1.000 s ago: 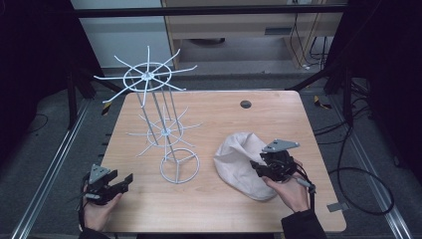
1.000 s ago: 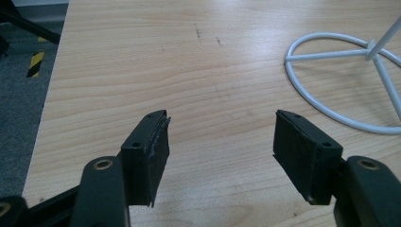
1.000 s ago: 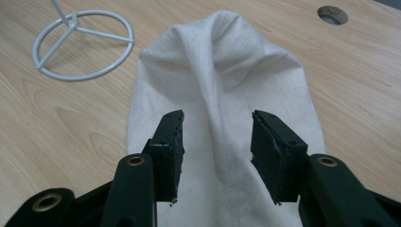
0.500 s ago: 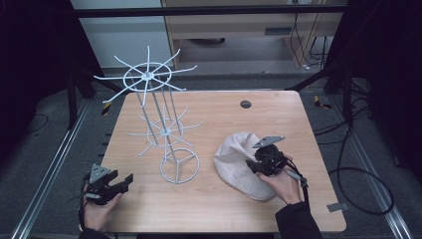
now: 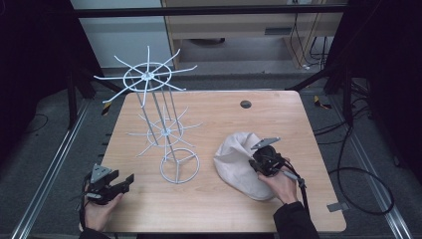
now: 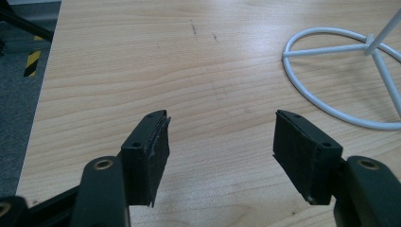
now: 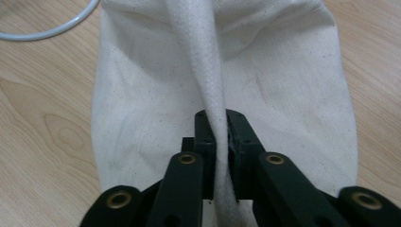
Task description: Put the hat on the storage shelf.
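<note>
My right claw [image 7: 218, 142] pinches a raised fold of the cream cloth bag [image 7: 142, 109] lying on the wooden counter [image 5: 224, 199], not yet lifted, while my left claw [image 6: 222, 156] rests wide open, empty.

— What colours are there at three o'clock?
— A cream cloth bag [image 5: 239, 167], black jaws.
— At nine?
— A white wire rack [image 5: 164, 134] on the pale wood-grain table [image 5: 219, 114].
</note>
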`<state>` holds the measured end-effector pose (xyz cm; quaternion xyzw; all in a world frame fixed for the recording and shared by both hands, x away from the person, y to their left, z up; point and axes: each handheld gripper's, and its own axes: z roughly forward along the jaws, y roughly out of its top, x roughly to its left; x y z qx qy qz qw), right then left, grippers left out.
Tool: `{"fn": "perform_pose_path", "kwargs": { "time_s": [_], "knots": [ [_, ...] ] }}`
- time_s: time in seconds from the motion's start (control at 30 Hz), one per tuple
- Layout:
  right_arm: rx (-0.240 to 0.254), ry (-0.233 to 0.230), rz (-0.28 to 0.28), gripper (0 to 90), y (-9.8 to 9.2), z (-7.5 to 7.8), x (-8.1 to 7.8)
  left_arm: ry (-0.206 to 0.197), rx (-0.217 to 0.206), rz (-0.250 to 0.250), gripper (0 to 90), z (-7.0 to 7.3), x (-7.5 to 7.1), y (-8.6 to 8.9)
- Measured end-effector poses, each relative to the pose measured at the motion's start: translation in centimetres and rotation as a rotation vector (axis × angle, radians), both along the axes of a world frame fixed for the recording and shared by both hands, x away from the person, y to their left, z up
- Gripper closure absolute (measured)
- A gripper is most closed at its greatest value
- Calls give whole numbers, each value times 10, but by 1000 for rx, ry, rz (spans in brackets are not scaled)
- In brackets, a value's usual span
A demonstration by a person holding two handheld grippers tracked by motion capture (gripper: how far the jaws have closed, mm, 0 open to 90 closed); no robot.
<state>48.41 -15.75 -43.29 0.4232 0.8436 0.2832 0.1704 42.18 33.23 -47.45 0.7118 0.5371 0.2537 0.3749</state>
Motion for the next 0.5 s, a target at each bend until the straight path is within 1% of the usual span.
{"fn": "perform_pose_path", "kwargs": {
  "time_s": [0.23,0.27,0.37,0.5],
  "knots": [
    [12,-9,0,877,-2,2,-2,0,-4,-2,365,0,0,0],
    [24,-15,0,879,-4,3,-3,1,-3,-3,365,0,-1,0],
    [35,-26,4,880,-5,5,-4,-1,-1,-3,365,0,-1,0],
    [67,-52,9,881,-9,12,-10,-1,-3,-2,365,0,-1,1]
  ]
}}
